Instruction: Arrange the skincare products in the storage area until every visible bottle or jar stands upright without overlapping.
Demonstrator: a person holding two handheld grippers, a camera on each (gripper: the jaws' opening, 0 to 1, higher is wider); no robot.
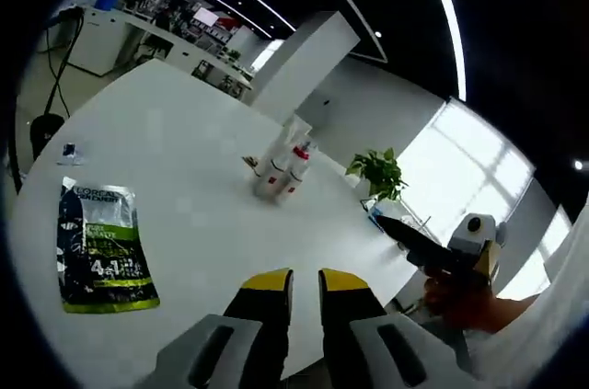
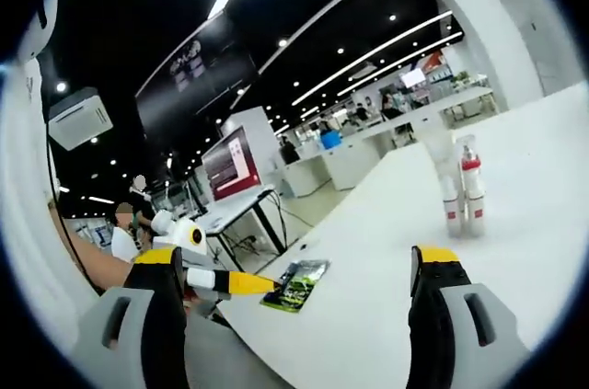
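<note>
The bottles [image 1: 282, 171] were seen upright and clustered, touching, well inside the white table [image 1: 184, 131], towards its far edge; a green sachet [image 1: 101, 246] lay flat near another edge; the left gripper [image 1: 305, 280] was nearly closed, empty; the right gripper [image 2: 299, 265] was spread wide, empty.

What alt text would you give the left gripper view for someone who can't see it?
Two white bottles with red caps stand upright, close together on a white table. A green and black L'Oreal sachet lies flat to the left. The left claw, yellow-tipped and nearly closed, holds nothing; the right claw enters at right.
</note>
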